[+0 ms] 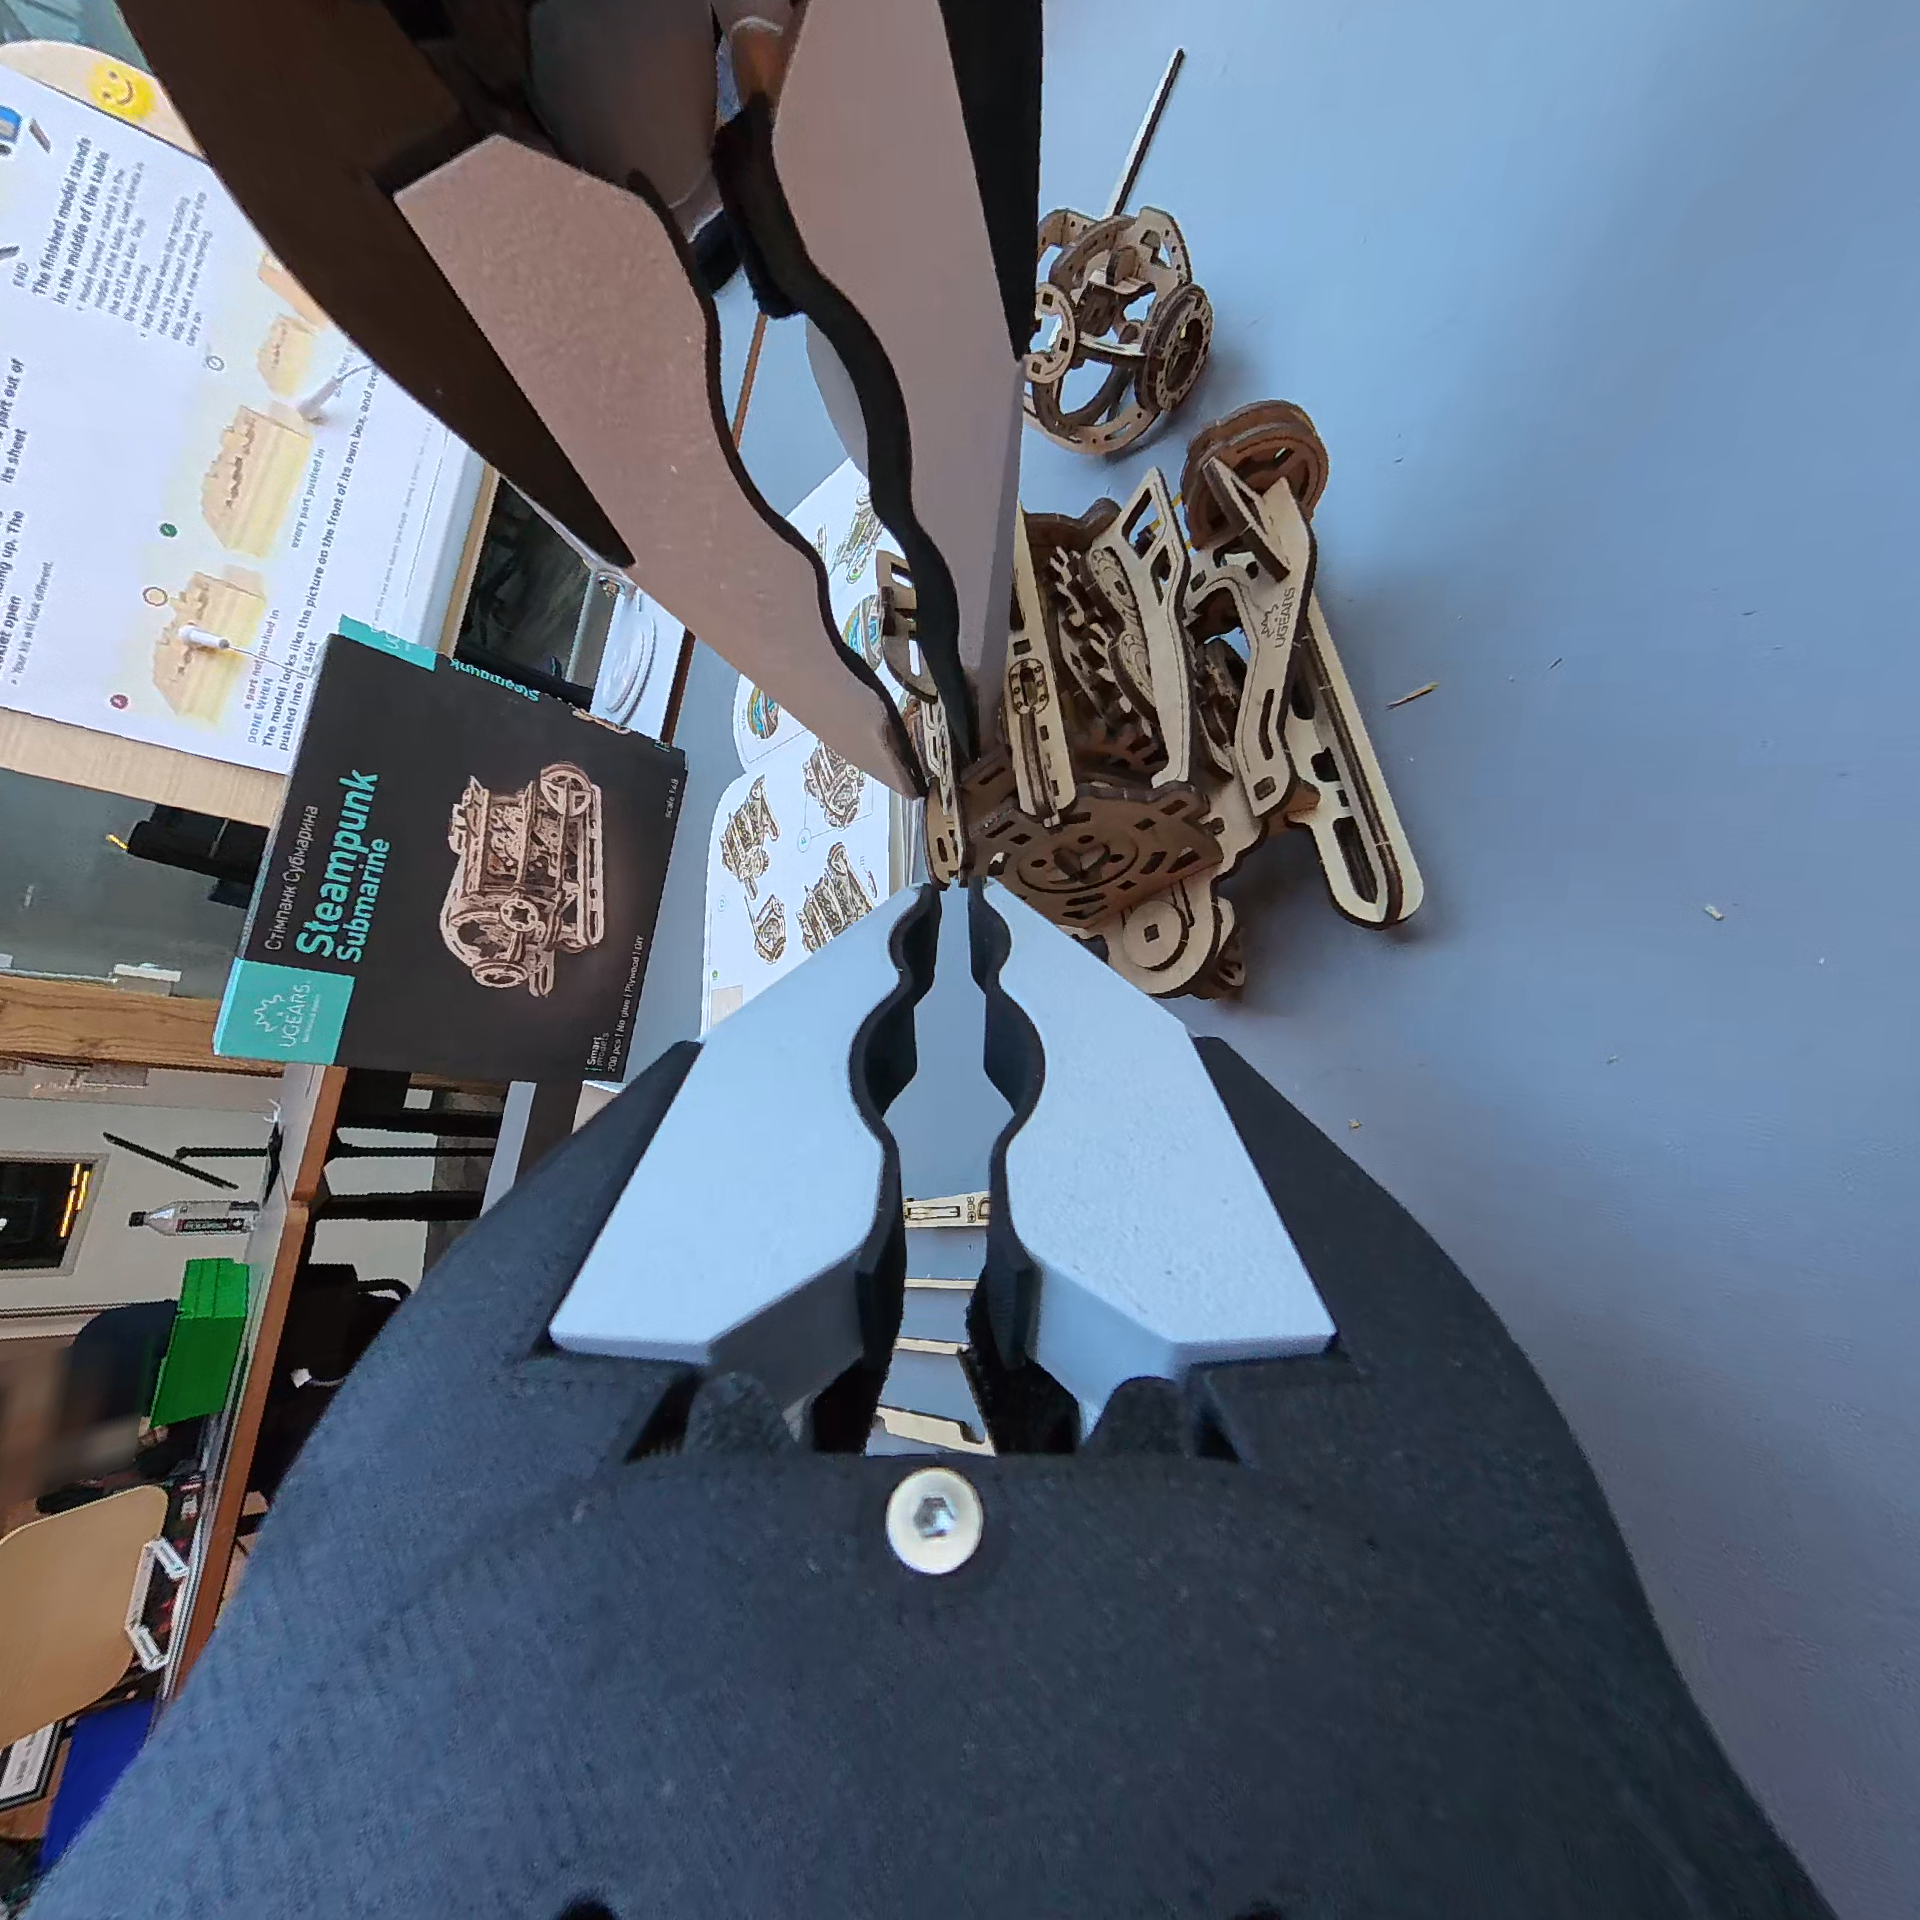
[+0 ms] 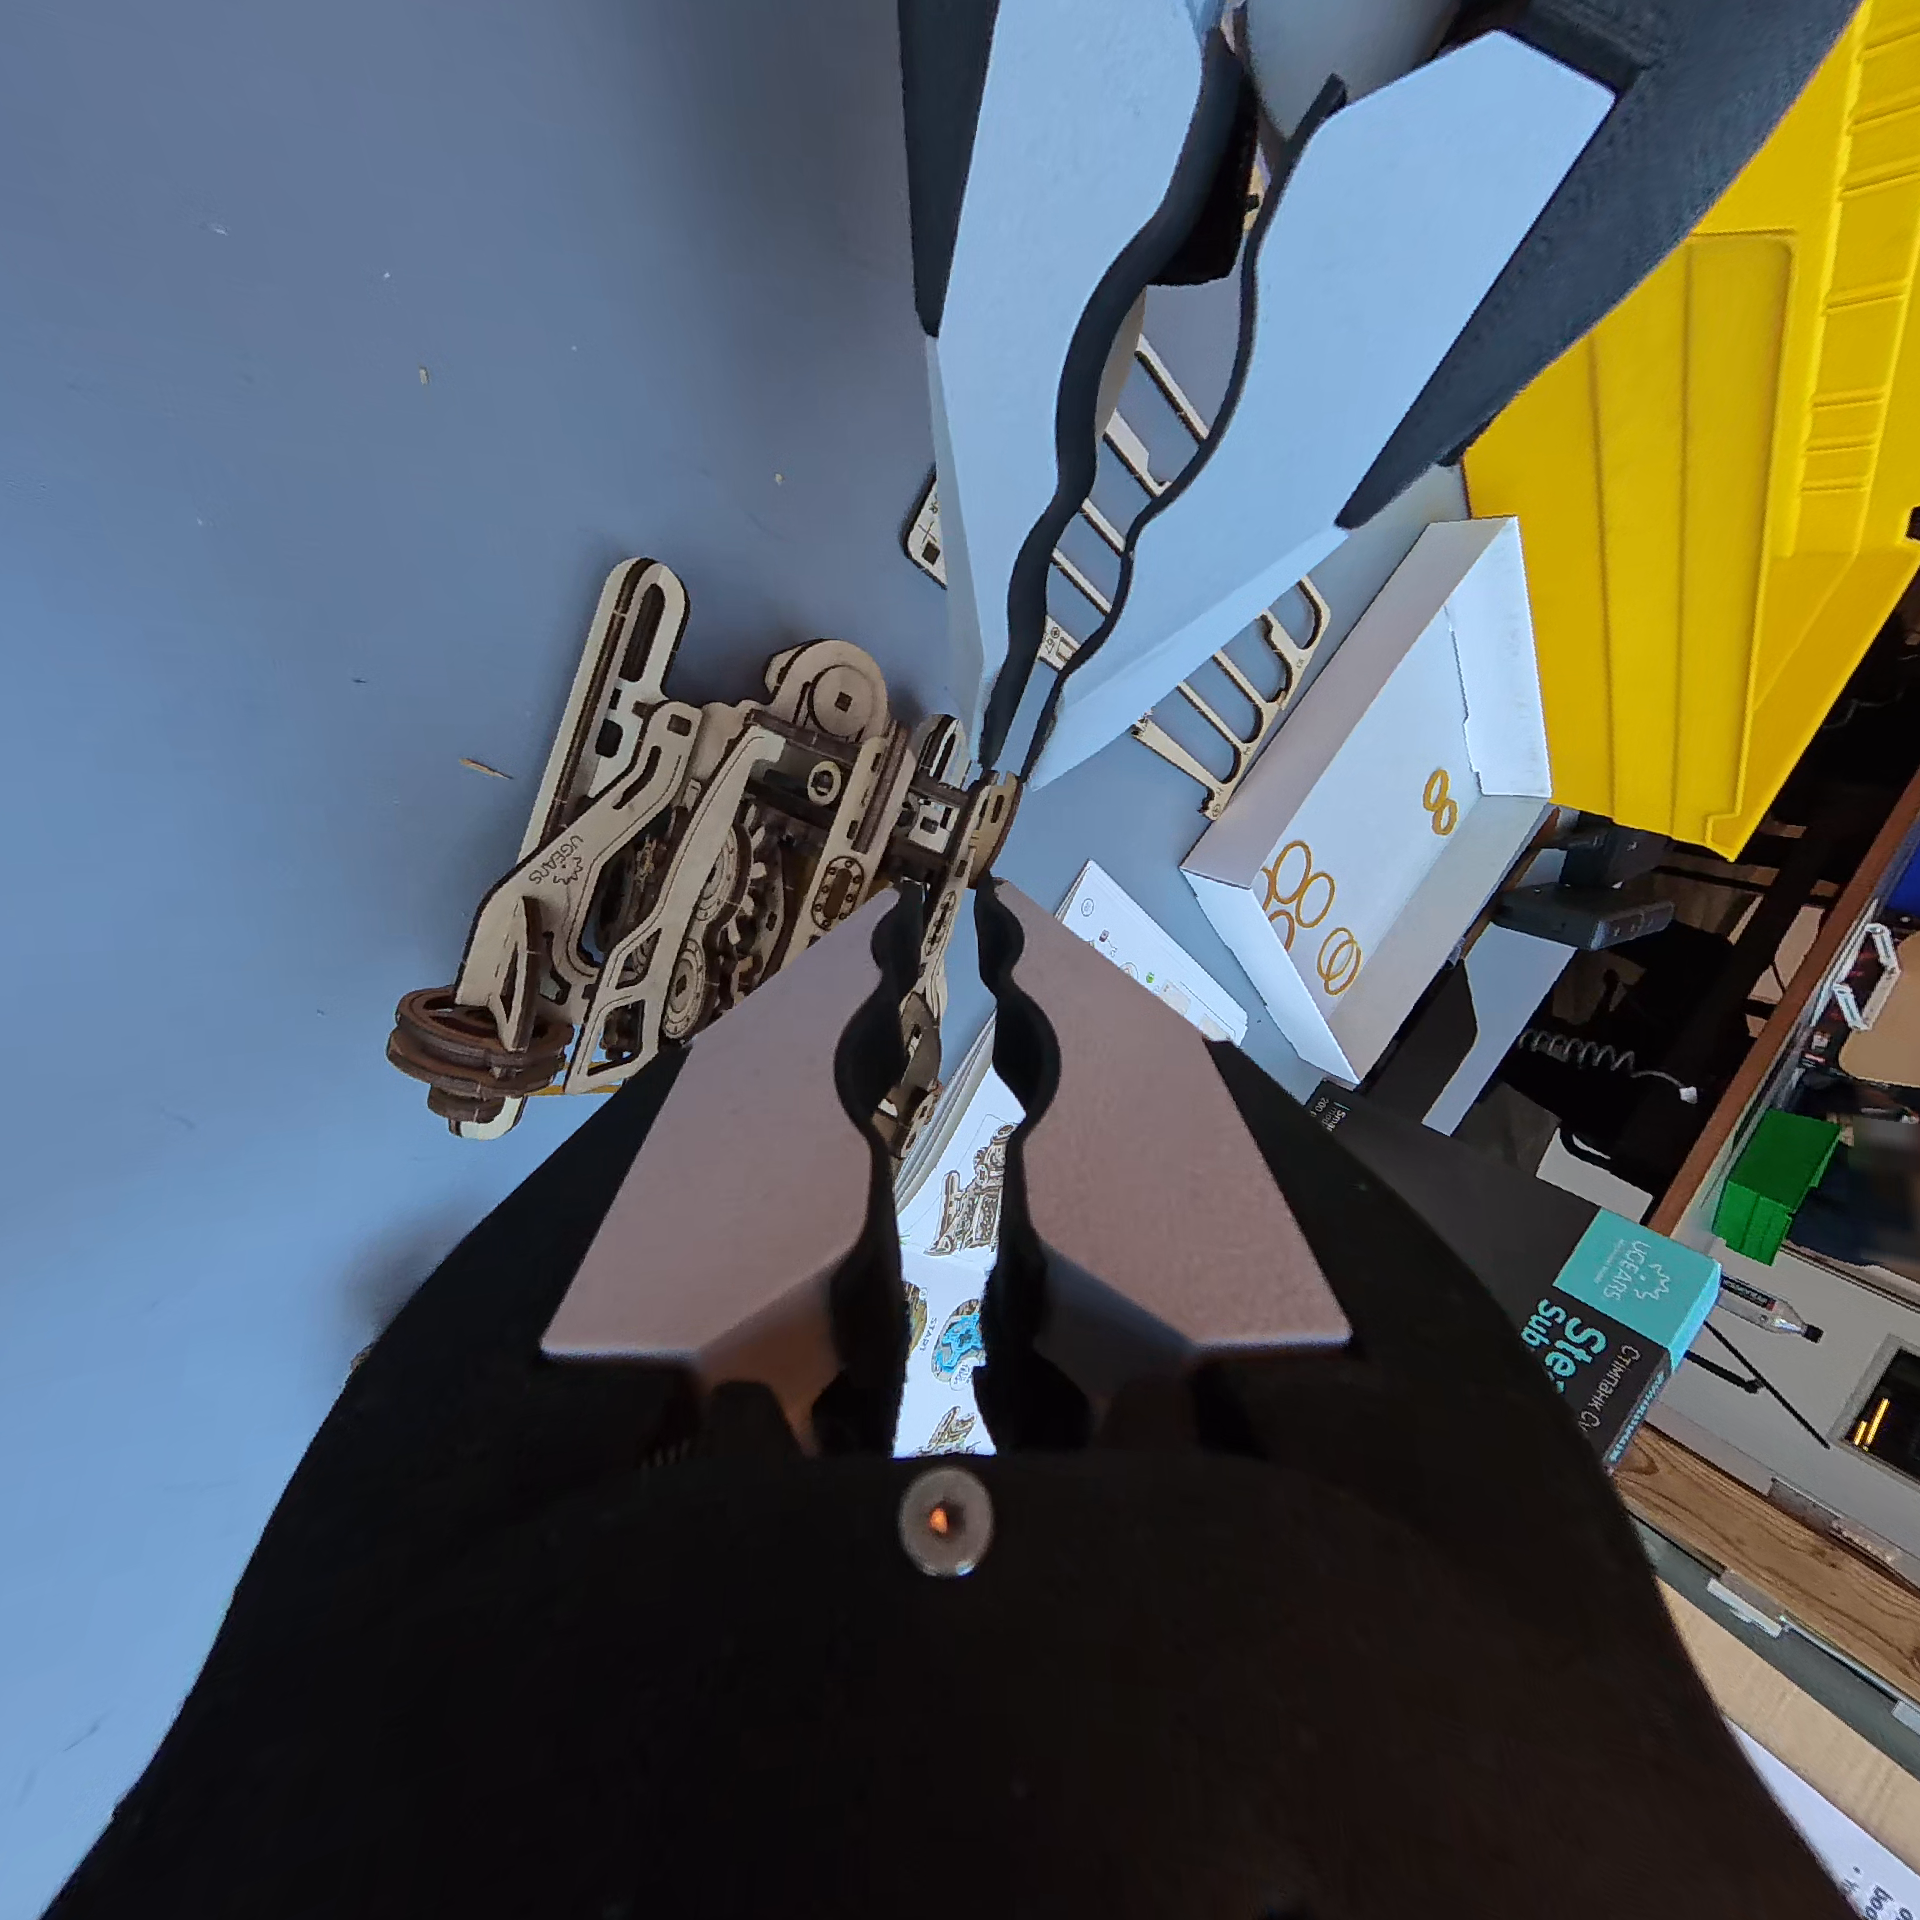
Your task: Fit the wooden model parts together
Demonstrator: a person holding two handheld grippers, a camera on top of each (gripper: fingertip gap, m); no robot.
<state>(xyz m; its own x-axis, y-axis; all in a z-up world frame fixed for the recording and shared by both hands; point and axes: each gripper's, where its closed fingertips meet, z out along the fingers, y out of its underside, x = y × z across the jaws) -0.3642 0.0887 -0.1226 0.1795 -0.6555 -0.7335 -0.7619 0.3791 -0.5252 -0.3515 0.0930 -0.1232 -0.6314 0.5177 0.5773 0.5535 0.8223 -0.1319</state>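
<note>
The wooden model (image 1: 1164, 707) lies on the blue-grey table (image 1: 1610, 436), a cluster of gears, arms and slotted plates; it also shows in the right wrist view (image 2: 675, 862). My left gripper (image 1: 953, 896), with pale blue fingers, is shut on the edge of the model's end plate (image 2: 992, 821). My right gripper (image 2: 943, 896), with brown fingers, is shut on a flat wooden part (image 2: 916, 1023) that I see edge-on, held against the same end of the model. The two grippers meet tip to tip there. The joint itself is hidden by the fingertips.
A smaller wheel-like wooden subassembly (image 1: 1117, 332) and a thin stick (image 1: 1148, 130) lie beyond the model. A dark product box (image 1: 447, 862) and instruction sheets (image 1: 800, 831) are at the left. A punched-out wood sheet (image 2: 1226, 665), white box (image 2: 1382, 790) and yellow bin (image 2: 1714, 468) are at the right. The tips of both grippers are at nearly the same place. My right tips are roughly 15 centimetres from the smaller wheel-like wooden subassembly (image 1: 1117, 332).
</note>
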